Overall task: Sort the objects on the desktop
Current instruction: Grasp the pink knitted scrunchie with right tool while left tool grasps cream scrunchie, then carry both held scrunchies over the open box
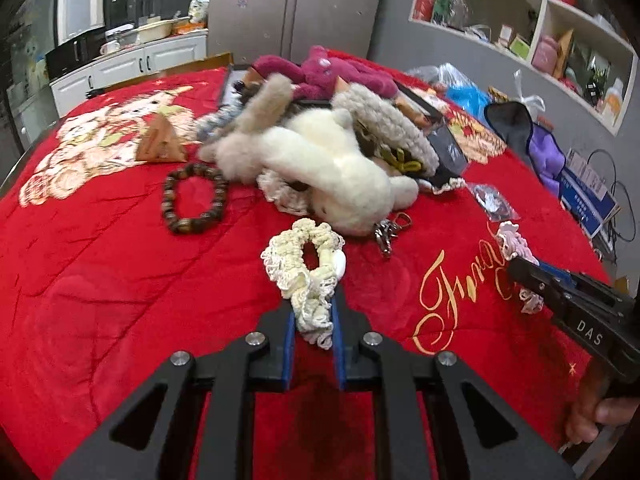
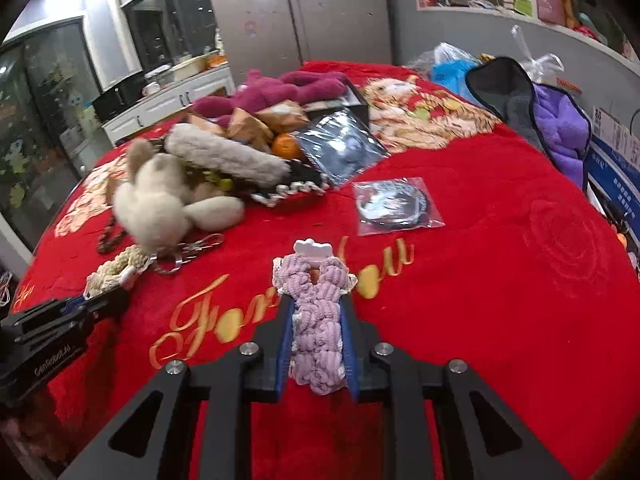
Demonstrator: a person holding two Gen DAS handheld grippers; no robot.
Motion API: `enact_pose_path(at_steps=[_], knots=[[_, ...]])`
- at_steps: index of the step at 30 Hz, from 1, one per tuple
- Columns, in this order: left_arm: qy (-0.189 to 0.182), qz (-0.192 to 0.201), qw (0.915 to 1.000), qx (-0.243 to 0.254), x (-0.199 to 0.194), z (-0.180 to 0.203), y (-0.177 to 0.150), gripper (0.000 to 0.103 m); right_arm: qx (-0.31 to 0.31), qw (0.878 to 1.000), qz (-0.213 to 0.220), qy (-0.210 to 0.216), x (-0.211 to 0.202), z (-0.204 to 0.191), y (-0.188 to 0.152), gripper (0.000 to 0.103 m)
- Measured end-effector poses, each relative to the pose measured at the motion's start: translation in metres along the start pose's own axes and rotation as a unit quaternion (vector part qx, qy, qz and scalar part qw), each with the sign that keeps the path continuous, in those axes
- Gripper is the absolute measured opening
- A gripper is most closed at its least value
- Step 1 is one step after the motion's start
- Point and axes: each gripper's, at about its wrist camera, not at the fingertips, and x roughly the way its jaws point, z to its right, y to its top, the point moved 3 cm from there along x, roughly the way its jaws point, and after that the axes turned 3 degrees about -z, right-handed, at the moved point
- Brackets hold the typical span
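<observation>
My left gripper [image 1: 313, 300] is shut on a cream lace scrunchie [image 1: 306, 266], held just over the red blanket [image 1: 100, 280]; it also shows in the right wrist view [image 2: 116, 270]. My right gripper [image 2: 316, 300] is shut on a lilac scrunchie [image 2: 316, 320] with a white charm on top; it shows in the left wrist view [image 1: 514, 242] at the right. Behind lie a white plush rabbit [image 1: 332, 168], a brown bead bracelet [image 1: 194, 198] and a metal keychain [image 1: 390, 232] at the rabbit's end.
A pile with a magenta plush bear [image 1: 320, 72], a grey fluffy band [image 2: 228, 156], an orange [image 2: 286, 146] and boxes sits at the back. A bagged item [image 2: 394, 206] lies at the right. Purple cloth [image 2: 560, 132] and plastic bags sit at the far right edge.
</observation>
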Motion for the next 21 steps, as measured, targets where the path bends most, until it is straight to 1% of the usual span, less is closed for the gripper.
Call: enact_pose_path(at_steps=[2, 5, 6, 8, 9, 11, 14, 17, 21], knots=[[-0.006, 0.006, 0.9999, -0.009, -0.008, -0.006, -0.001, 0.016, -0.013, 1.0, 0.006, -0.001, -0.006, -0.008, 0.0, 0.022], [0.002, 0.014, 0.9998, -0.011, -0.019, -0.012, -0.003, 0.016, -0.017, 1.0, 0.015, 0.007, -0.012, -0.015, 0.002, 0.022], [0.004, 0.016, 0.9998, -0.011, -0.023, -0.013, -0.005, 0.016, -0.008, 1.0, 0.015, 0.017, -0.013, -0.017, 0.002, 0.022], [0.003, 0.02, 0.9997, -0.013, -0.03, -0.015, -0.007, 0.016, 0.007, 0.999, 0.013, 0.053, -0.017, -0.021, 0.002, 0.022], [0.004, 0.022, 0.9997, -0.014, -0.033, -0.016, -0.008, 0.016, 0.006, 0.998, 0.015, 0.056, -0.019, -0.024, 0.002, 0.022], [0.005, 0.025, 0.9996, -0.015, -0.037, -0.017, -0.01, 0.016, -0.009, 0.999, 0.019, 0.046, -0.022, -0.033, 0.001, 0.022], [0.008, 0.029, 0.9993, -0.021, -0.044, -0.019, -0.011, 0.016, -0.01, 0.998, 0.017, 0.062, -0.026, -0.039, 0.0, 0.023], [0.014, 0.034, 0.9992, -0.019, -0.048, -0.018, -0.012, 0.016, -0.022, 0.998, 0.021, 0.059, -0.03, -0.047, -0.002, 0.023], [0.011, 0.038, 0.9991, -0.016, -0.053, -0.016, -0.009, 0.016, -0.027, 0.997, 0.024, 0.068, -0.035, -0.052, -0.001, 0.023]])
